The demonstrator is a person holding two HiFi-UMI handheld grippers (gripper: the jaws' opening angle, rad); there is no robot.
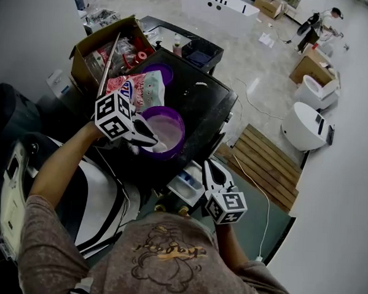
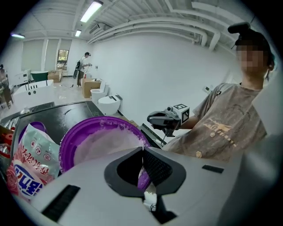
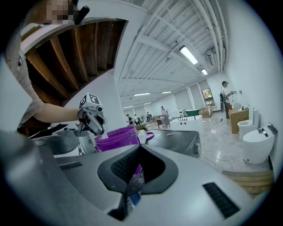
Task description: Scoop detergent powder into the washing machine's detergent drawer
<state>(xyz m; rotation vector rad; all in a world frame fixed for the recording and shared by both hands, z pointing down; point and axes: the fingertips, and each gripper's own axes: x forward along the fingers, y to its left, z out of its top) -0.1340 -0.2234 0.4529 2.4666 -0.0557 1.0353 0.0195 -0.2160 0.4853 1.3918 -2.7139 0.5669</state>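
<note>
The left gripper's (image 2: 142, 149) jaws are pressed shut on what appears to be a small white scoop (image 3: 104, 133). It is held just over the purple tub (image 2: 66, 141) of white powder, presumably so that a measure can be taken up. The right gripper's (image 3: 139, 146) jaws are closed together with nothing clearly held, and it is parked right of the tub, just beside the pulled-out detergent drawer (image 1: 187, 185), probably to leave the path clear.

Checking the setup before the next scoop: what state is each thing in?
Tub: open, white powder inside.
Lid: off, beside the bag.
Bag: lying down.
Drawer: pulled out.
Cardboard box: open.
Left gripper: shut on scoop.
Right gripper: shut, empty.
</note>
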